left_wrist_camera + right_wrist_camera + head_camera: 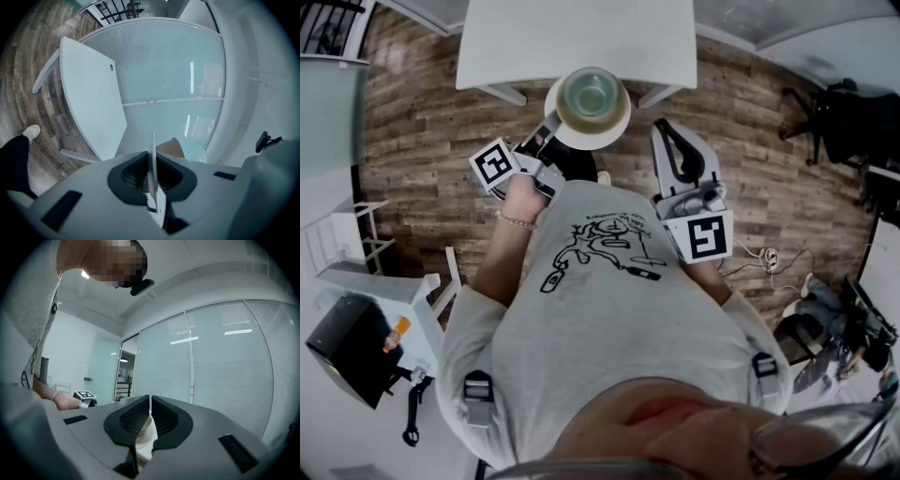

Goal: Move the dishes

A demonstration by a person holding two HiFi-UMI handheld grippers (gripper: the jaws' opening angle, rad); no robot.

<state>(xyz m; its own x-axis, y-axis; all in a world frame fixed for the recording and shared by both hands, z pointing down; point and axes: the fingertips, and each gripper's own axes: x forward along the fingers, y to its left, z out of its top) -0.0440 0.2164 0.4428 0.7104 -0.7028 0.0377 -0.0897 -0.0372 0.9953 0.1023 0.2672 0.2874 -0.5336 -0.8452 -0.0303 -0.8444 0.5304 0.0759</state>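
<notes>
A white plate [614, 131] carries a green glass bowl [589, 94] just in front of the white table [577, 42]. My left gripper [551, 127] is shut on the plate's left rim. In the left gripper view the plate's edge [153, 140] runs between the jaws, with the bowl [194, 152] beyond it; the left gripper [152, 161] is rolled on its side. My right gripper [661, 127] is to the right of the plate, apart from it. In the right gripper view it [149, 404] is shut on the rim of a white dish [146, 437] hanging below the jaws; the head view hides that dish.
The table [89, 93] stands against a frosted glass wall [164, 70]. A black office chair [844, 122] is at the right and a white cart [384, 291] at the left. Cables [764, 255] lie on the wooden floor. My shoe [30, 132] shows near the table leg.
</notes>
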